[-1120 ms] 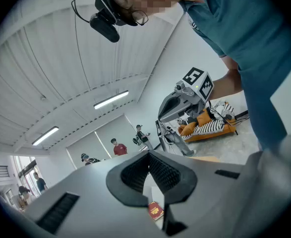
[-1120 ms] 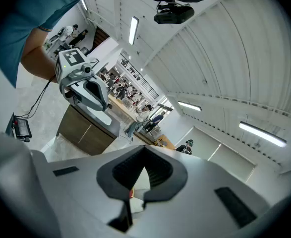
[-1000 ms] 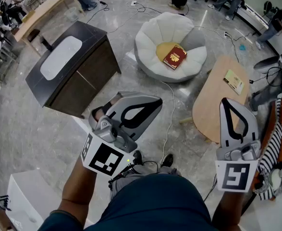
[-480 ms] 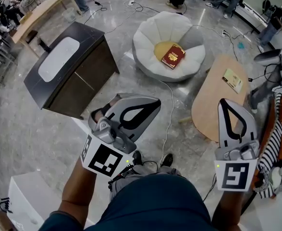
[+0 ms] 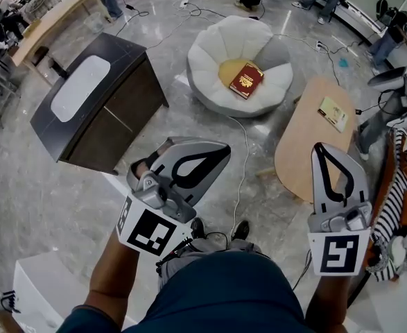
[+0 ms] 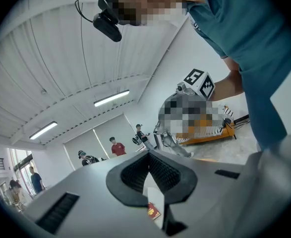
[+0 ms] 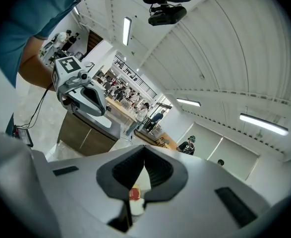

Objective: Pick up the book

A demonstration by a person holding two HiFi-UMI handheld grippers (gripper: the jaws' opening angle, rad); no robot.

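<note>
Far left on the floor: a dark cabinet (image 5: pixel 113 127) w/ a pale panel on top. It's just furniture to walk round, no part of the job.

Next, the left gripper (image 5: pixel 220 150), held out in front of the body and rolled onto its side. Jaws are pressed together w/ nothing in them. Its own view shows the pads meeting, and the red book shows tiny thru the slot below, so it's aimed that way. I'd say it's carried shut because nothing is within reach to take hold of.

Beyond the grippers sits a flower-shaped floor cushion (image 5: pixel 206 57) w/ white petals and a yellow ctr. The book (image 5: pixel 246 80), red cover w/ a gold emblem, lies flat on that yellow ctr, a bit toward the right-hand petals, corners skewed. It's well apart from both grippers, so the person has to walk up first. The seat is soft, so the book prob. sinks in a little. Getting a jaw under an edge may mean pressing into the padding.

Right of that is an oval wood table (image 5: pixel 297 151) w/ a small leaflet (image 5: pixel 333 113) near its far right edge. That's paper, not the target.

Then the right gripper (image 5: pixel 326 150), upright, jaws likewise closed & empty, pointing fwd toward the cushion. The book shows thru its slot too.

Far right: striped cloth (image 5: pixel 390 207) heaped on smth orange.
</note>
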